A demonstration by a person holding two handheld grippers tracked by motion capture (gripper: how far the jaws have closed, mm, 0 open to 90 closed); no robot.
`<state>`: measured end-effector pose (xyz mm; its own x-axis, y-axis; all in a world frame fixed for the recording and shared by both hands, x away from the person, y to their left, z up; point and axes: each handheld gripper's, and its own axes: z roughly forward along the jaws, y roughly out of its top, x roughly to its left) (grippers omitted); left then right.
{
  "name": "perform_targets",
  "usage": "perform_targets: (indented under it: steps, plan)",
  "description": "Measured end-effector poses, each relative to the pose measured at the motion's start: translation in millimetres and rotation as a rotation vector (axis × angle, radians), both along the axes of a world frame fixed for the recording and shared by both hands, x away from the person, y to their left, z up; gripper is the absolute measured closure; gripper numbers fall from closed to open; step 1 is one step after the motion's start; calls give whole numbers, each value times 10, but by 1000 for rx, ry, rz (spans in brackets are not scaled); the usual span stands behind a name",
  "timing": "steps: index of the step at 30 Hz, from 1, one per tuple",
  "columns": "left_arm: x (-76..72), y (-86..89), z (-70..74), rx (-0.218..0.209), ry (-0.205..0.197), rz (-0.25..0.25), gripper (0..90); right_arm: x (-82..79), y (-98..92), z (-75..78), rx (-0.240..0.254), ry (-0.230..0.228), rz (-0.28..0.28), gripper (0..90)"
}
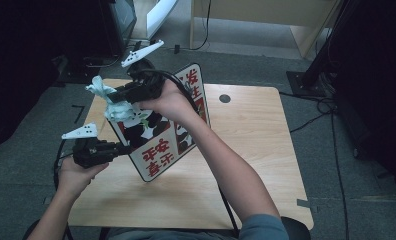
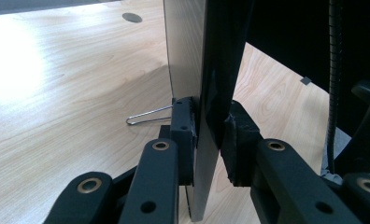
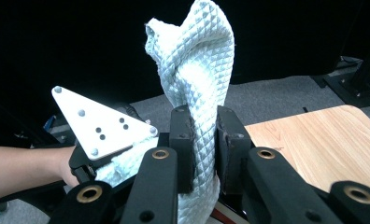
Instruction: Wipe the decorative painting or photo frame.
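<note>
Closest to the lens in the left gripper view, the left gripper has its two black jaws pinched onto the lower edge of a flat rectangular sign board with red characters and a black-and-white picture. The pads press on both faces, so it's a firm grip. A thin bent wire clip sticks out to the left of the jaws, though I can't really tell whether it's attached to the board.

In the high view, going left to right: the left gripper sits at the lower left of the frame clamping the board's corner, and the board stands tilted in the middle, over the light wooden table.

The right gripper, upper left of centre, is squeezed onto a pale mint quilted cloth resting against the board's upper left face. In the right gripper view the cloth rises bunched between the closed jaws.
</note>
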<state>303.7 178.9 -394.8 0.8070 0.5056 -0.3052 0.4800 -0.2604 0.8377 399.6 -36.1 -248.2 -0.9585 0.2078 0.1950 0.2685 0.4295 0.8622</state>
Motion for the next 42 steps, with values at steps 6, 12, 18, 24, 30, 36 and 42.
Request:
perform_targets:
  steps: [6, 12, 18, 24, 30, 36, 42]
  plan:
    - [1, -1, -2, -1, 3, -3, 769, 12, -51, -25, 16, 2, -7, 794]
    - [1, -3, -4, -4, 9, -4, 767, 26, -114, -27, 20, 3, -22, 793]
    - [0, 4, -7, -4, 12, -3, 767, 53, -167, -35, 24, 3, -33, 794]
    - [-1, 8, -7, -1, 12, -7, 768, 74, -222, -34, 24, 5, -47, 793]
    - [-1, 13, -7, 1, 12, -9, 768, 102, -289, -32, 22, 2, -64, 793]
    - [-10, 19, -6, 6, 12, -9, 770, 127, -342, -41, 31, 7, -76, 792]
    - [-7, 22, -8, 4, 12, -10, 770, 170, -401, -46, 38, 20, -83, 791]
